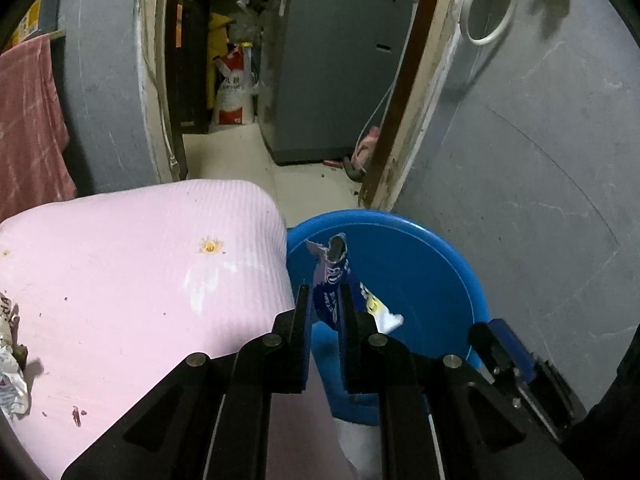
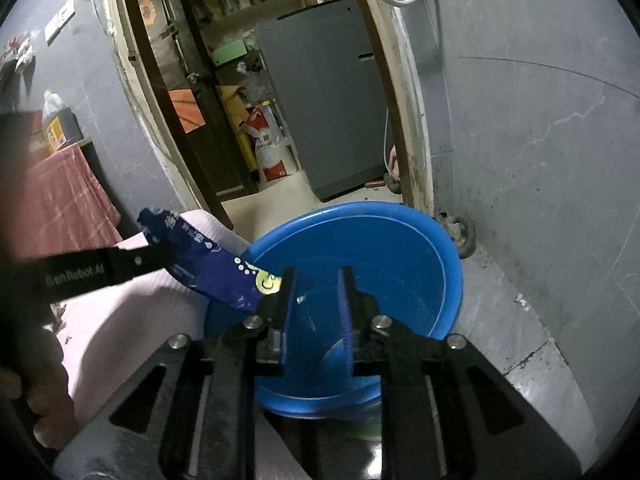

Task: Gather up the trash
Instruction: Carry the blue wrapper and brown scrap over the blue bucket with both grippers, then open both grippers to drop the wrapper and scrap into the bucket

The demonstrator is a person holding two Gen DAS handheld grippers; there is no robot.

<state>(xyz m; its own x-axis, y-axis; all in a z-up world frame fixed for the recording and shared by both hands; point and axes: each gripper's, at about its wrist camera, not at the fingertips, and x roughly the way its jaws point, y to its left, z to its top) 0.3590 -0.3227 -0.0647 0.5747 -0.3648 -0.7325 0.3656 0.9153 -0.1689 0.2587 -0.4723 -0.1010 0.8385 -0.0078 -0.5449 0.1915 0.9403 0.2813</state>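
A blue snack wrapper with a white and yellow end stands between the fingers of my left gripper, which is shut on it above the blue plastic basin. In the right wrist view the same wrapper slants from the left gripper's black fingers down to the outer side of my right gripper's left finger. My right gripper hangs over the basin, open, with only the basin's inside showing between its blue pads. More crumpled wrappers lie on the pink table at the far left.
The basin sits right beside the pink table's corner, near a grey wall on the right. Behind is a doorway with a grey washing machine and a red and white sack. A red towel hangs at the left. A hand holds the left gripper.
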